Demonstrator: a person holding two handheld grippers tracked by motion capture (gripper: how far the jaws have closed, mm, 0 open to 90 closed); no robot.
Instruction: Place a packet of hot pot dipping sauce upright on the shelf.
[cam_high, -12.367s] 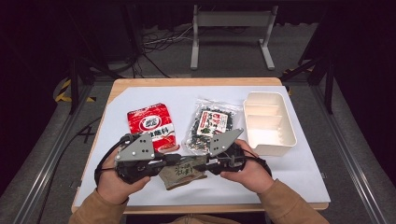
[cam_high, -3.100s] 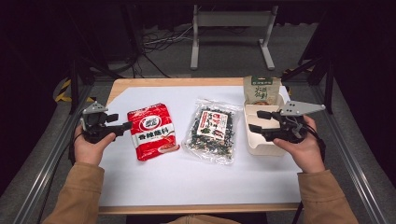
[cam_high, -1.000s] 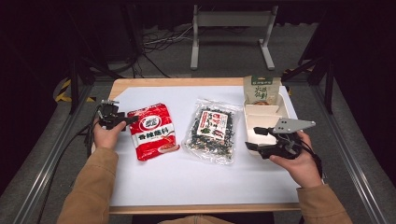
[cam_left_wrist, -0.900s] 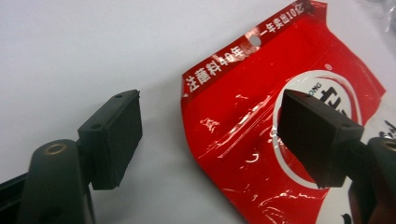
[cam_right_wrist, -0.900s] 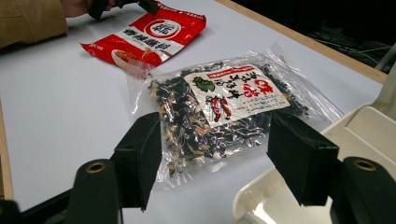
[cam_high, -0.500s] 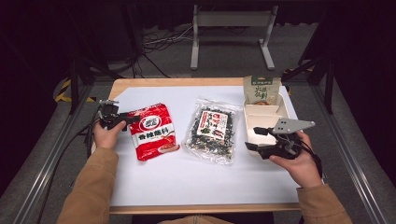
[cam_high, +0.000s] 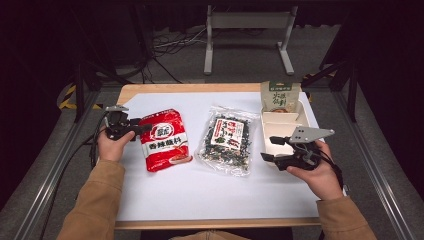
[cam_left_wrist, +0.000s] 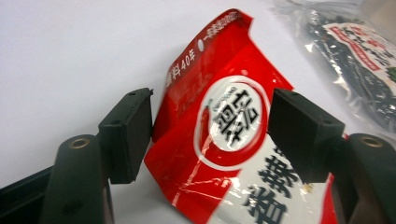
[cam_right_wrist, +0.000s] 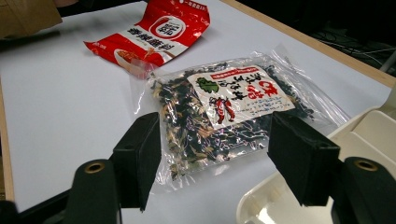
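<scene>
The left claw (cam_high: 131, 126) sits at the left edge of the white tabletop (cam_high: 210, 190), released, its jaws standing wide on either side of the upper left corner of the red seasoning packet (cam_high: 163, 140). In the left gripper view that corner (cam_left_wrist: 219, 107) lies straight ahead between the jaws, curled up a little off the surface, with one jaw just beside the packet's edge and the other over its printed face. The packet's long axis runs away from the person, tipped slightly, so the claw meets it from the side at its far end. The right claw (cam_high: 274, 149) is likewise released and holds nothing; it hovers at the near left edge of the cream divided tray (cam_high: 280, 131), pointing toward the clear bag of dried greens (cam_high: 226, 140), which lies flat between packet and tray. A green pouch (cam_high: 280, 96) stands at the tray's far end. The left hand looks the nearer to a grasp: closing on the lifted corner seems the likely next move.
</scene>
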